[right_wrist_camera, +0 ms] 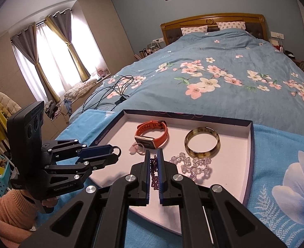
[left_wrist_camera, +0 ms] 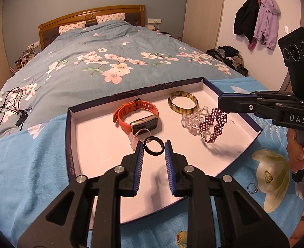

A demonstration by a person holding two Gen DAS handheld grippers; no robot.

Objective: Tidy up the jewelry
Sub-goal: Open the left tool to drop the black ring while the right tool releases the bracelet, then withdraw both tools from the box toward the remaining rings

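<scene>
I am seeing bare floor lying open in the tray [left_wrist_camera: 73, 136] toward nine o'clock. Ahead at twelve o'clock the orange watch [left_wrist_camera: 138, 114] is blocking the way, with the amber bangle [left_wrist_camera: 182, 102] at one o'clock. The clear bead bracelet [left_wrist_camera: 191, 122] is crowding the two o'clock side. The tray's low rim is standing around everything.
</scene>
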